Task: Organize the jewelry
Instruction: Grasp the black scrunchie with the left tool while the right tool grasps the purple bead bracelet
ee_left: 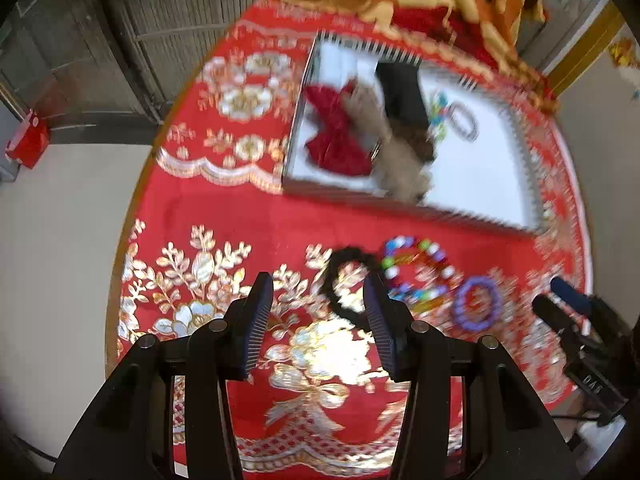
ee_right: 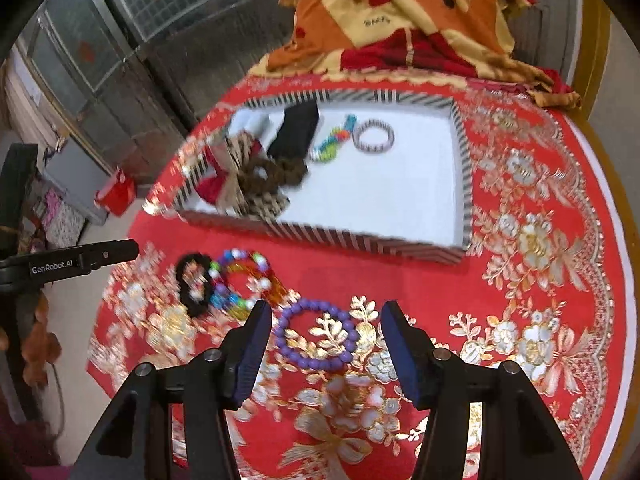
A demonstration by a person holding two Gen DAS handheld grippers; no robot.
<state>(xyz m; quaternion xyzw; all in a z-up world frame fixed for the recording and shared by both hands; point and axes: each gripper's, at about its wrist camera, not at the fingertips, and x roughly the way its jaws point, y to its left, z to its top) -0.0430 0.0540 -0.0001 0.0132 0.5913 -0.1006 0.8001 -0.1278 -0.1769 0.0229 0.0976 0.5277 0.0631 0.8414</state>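
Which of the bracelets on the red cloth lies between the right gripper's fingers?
The purple bead bracelet, lying apart; the black one and the multicoloured ones are bunched farther left.

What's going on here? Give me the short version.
A person holding two grippers is sorting jewelry on a red tablecloth. The right gripper is open above the purple bracelet, its jaws to either side, nothing gripped. The left gripper is open and empty beside the black scrunchie. A colorful bead bracelet also waits outside. The striped tray already holds a few pieces.

Both grippers (ee_left: pixel 318 290) (ee_right: pixel 326 318) point steeply down, fingers apart.
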